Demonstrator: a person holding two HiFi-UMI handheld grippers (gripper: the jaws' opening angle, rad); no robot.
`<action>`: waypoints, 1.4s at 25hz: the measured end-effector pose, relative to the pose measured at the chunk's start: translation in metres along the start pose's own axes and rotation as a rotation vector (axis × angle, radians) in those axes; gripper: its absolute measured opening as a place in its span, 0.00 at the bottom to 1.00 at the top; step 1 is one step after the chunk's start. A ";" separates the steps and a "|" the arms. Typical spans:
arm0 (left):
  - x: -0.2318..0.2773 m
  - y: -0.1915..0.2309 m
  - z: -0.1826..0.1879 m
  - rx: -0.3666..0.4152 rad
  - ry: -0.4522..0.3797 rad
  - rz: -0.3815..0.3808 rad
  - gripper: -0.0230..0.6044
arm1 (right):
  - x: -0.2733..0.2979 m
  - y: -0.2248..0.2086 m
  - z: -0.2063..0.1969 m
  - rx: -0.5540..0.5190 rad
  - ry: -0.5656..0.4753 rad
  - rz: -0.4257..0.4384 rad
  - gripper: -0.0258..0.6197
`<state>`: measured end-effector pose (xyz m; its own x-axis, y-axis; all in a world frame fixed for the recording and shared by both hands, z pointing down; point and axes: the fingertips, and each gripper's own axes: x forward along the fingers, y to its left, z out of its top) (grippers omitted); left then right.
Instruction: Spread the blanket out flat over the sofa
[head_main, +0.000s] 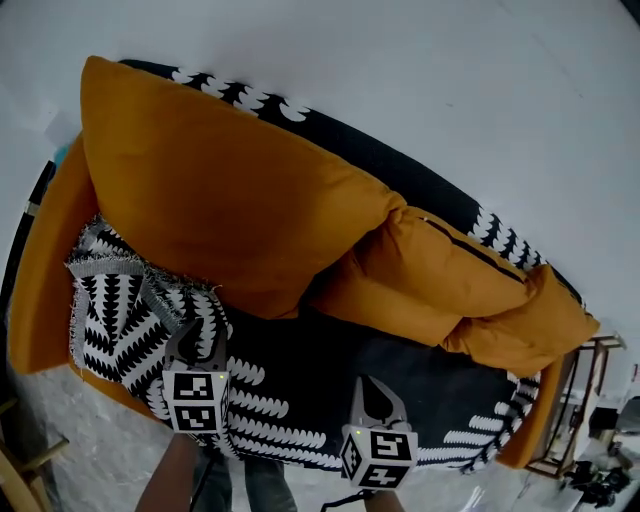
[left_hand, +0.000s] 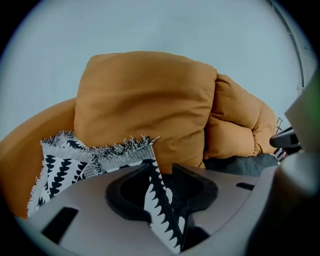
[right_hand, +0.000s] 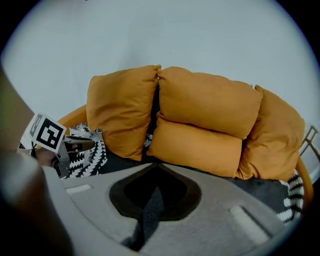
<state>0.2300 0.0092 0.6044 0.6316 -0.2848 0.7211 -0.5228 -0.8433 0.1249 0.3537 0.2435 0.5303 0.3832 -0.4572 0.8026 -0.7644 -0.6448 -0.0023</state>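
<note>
A black-and-white patterned blanket (head_main: 280, 390) lies over the seat of the orange sofa (head_main: 40, 280) and shows again along the sofa's back (head_main: 400, 160) behind the cushions. Its fringed corner (left_hand: 65, 165) is bunched at the left arm. My left gripper (head_main: 197, 335) (left_hand: 162, 170) is at that bunch, jaws apart, with a raised fold (left_hand: 160, 200) standing loose between them. My right gripper (head_main: 376, 385) (right_hand: 157, 167) is at the seat's front middle, its jaws shut on a dark strip of the blanket (right_hand: 152, 210).
Three large orange cushions (head_main: 220, 200) (head_main: 430, 270) (head_main: 530, 320) lean against the sofa's back. A wooden side table (head_main: 585, 400) stands past the right arm. A white wall (head_main: 450, 60) is behind, and grey floor (head_main: 60, 420) lies in front at the left.
</note>
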 end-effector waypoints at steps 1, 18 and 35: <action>0.003 0.001 0.001 -0.005 0.001 0.005 0.27 | 0.002 -0.003 0.000 -0.001 0.000 -0.002 0.05; 0.046 0.012 0.006 -0.103 -0.002 0.050 0.27 | 0.025 -0.036 0.002 0.014 0.012 -0.012 0.05; 0.068 0.015 0.011 -0.134 -0.029 0.000 0.23 | 0.041 -0.036 0.008 0.000 0.016 0.027 0.05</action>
<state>0.2718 -0.0278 0.6480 0.6471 -0.2992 0.7013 -0.5932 -0.7754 0.2165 0.4014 0.2434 0.5592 0.3543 -0.4649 0.8114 -0.7745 -0.6321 -0.0239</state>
